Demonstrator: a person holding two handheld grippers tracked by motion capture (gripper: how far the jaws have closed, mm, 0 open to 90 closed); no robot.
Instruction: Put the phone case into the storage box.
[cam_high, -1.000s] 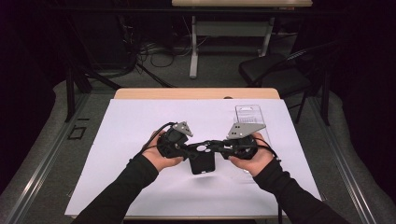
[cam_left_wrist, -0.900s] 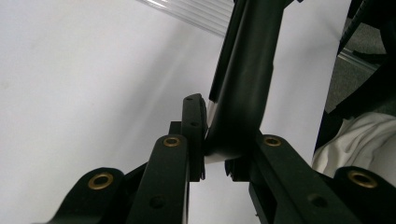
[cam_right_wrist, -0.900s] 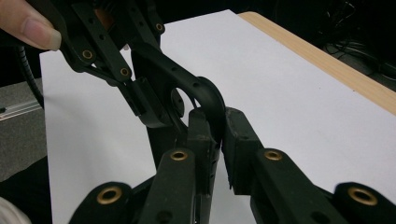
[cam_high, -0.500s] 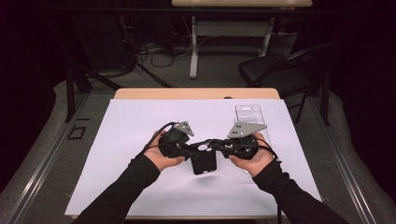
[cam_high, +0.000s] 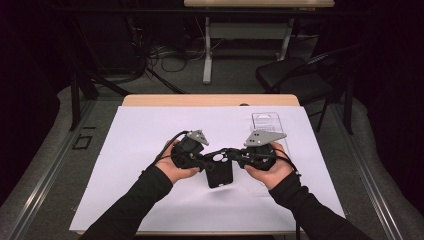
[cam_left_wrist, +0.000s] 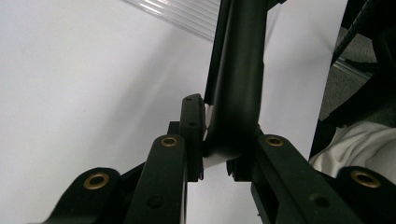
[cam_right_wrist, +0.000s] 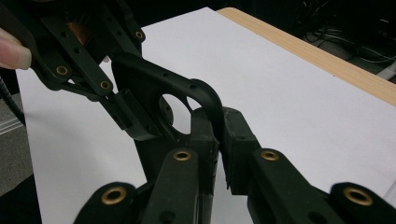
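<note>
A black phone case (cam_high: 219, 171) with a round camera hole hangs just above the middle of the desk (cam_high: 150, 125), its top edge clamped from both sides: left claw (cam_high: 207, 159) and right claw (cam_high: 235, 156) each clenched on it. White paper lies open all around. A clear plastic package (cam_high: 266, 120) (contents unclear) lies behind.

Your table (cam_high: 210, 100): pale wood edge showing at twelve o'clock | white sheet (cam_high: 150, 135) spread flat over nearly the whole top | clear plastic tray (cam_high: 265, 120) lying directly on the sheet out at one o'clock, near the far edge | sheet's near edge at six o'clock reaches almost to the table's front.
</note>
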